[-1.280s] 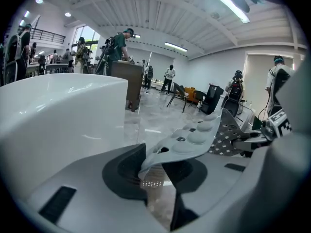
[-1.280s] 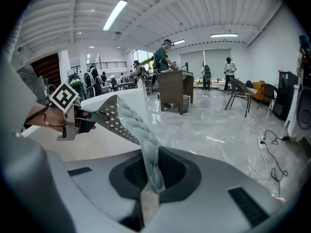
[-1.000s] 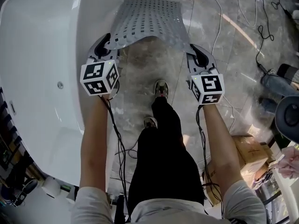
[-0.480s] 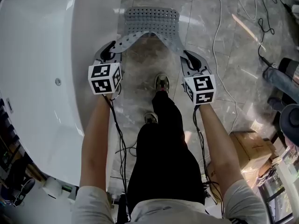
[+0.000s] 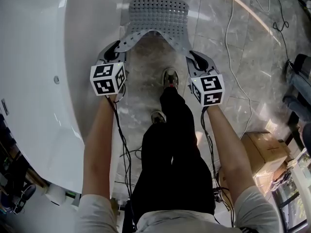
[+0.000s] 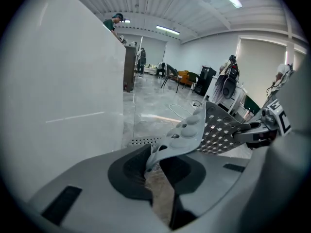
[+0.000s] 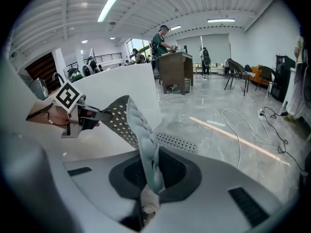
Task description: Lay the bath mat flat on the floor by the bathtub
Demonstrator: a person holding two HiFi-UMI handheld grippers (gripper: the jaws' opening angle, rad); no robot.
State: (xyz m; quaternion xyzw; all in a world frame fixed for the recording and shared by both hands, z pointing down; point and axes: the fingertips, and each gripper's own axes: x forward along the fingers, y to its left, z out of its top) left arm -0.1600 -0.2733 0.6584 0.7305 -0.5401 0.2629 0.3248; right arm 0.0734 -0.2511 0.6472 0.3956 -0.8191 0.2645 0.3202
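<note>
Bathtub [image 5: 34, 81] wall runs tight along your left. Your left gripper [image 5: 113, 51] jaws have just been closing on the bath mat [image 5: 158, 16] corner they're pinching. The mat's far edge lies on the floor [image 5: 262, 57], near end sagging. Right gripper [image 5: 198, 60] jaws clamp the other corner. There's open tile to the right, with a cardboard box [image 5: 265, 152] by your elbow.

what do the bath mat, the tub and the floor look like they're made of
bath mat: soft rubber or plastic by the look, matte grey, perforated, with round bumps; it bends in a curve instead of staying stiff.
bathtub: smooth glossy white, perhaps acrylic or enamel, can't tell which.
floor: polished grey veined stone or stone-look tile, with joints and light reflections.
</note>
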